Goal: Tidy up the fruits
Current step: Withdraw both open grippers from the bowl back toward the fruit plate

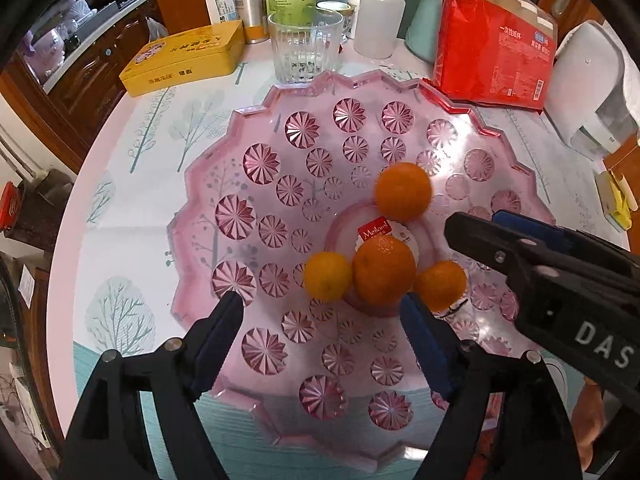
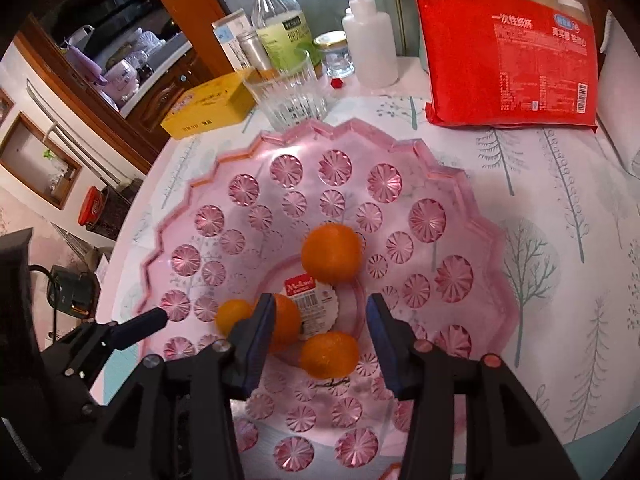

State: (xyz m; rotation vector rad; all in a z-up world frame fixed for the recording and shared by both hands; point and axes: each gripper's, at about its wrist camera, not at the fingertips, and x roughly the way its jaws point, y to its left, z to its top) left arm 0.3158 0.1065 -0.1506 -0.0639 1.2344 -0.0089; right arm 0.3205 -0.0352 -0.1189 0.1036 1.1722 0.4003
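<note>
Orange citrus, four pieces, all in the pink plastic fruit tray [image 1: 256, 128] mid-tabletop [image 1: 132, 128]. Far orange [image 1: 403, 191] sits alone; centre orange [image 1: 383, 271] rests on the tray's label sticker; small yellowish one [image 1: 327, 276] touches it on the left, small orange [image 1: 440, 285] on the right.

Left gripper [image 1: 320, 312]: jaws spread wide, nothing between the pads, hovering over the near cluster. Right gripper [image 2: 320, 324]: jaws partly open, empty, the small orange [image 2: 329, 354] just below and between the tips, no pad contact visible.

Handling, my read:
- Light, roughly round, so they roll on the ribbed, sloped tray floor. Expect them to drift toward centre and nudge each other.
- Peel is soft with some give, mildly grippy. Firm squeeze fine; hard clamp bruises.
- Grab across the widest middle, pads on opposite sides, coming from above.
- Cluster of three is tight: a jaw going down between touching fruit will shove the neighbour. Far orange is the clean pick, free all round.
- Tray looks like thin, light, rigid plastic, may skid if pushed sideways.

Glass tumbler [image 1: 305, 50] and red cup pack [image 1: 494, 52] behind the tray, well clear.
</note>
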